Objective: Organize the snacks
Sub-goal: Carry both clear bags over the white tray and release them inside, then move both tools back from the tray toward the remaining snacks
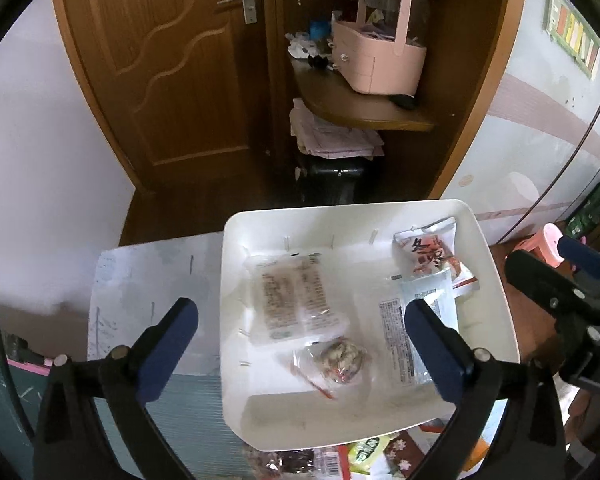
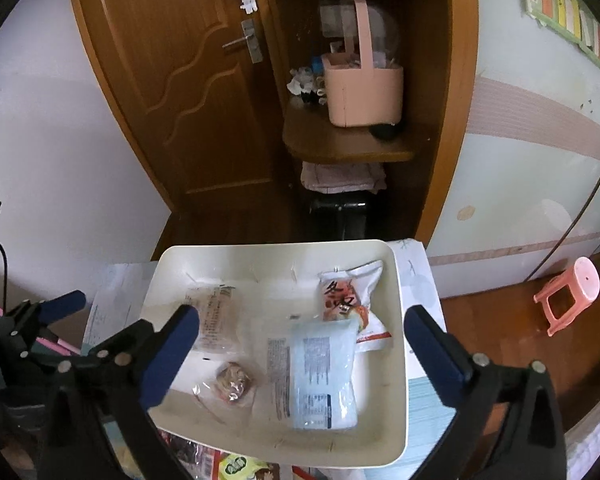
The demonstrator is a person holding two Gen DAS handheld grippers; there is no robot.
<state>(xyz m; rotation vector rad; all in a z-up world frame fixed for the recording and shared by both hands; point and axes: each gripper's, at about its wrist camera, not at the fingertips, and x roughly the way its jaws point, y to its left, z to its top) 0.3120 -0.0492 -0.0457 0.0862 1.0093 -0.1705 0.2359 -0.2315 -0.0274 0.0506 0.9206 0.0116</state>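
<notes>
Both your grippers hang over the white rectangular plastic tray (image 1: pixel 496 280), jaws spread wide, nothing between them: left gripper (image 1: pixel 300 344) over the tray's left half, right gripper (image 2: pixel 302 354) over its middle.

Four snacks lie loose in the tray:
- Clear-wrapped brown bar pack (image 1: pixel 296 300), near the far-left corner. Flat, light, probably crumbly. Take it across the short width, mid-length, and go easy on the squeeze.
- Small clear packet with a round brown nutty lump (image 2: pixel 234 382), toward the near-left edge. Film is slick and loose; pinch the lump itself, not the tail of wrapper.
- Pale blue and white flat sachet (image 2: pixel 324 372), right of centre, its top end overlapping the red pouch. Looks soft and slippery, lies flat, so slide one finger under a long edge.
- White pouch with red print and black characters (image 2: pixel 350 292), at the far-right corner. Puffy, light; grab the crimped top seam.

More bright wrapped snacks (image 2: pixel 236 466) sit just outside the tray's near edge, partly hidden. They likely still need sorting. All light stuff; crushing is the main risk, not weight.
</notes>
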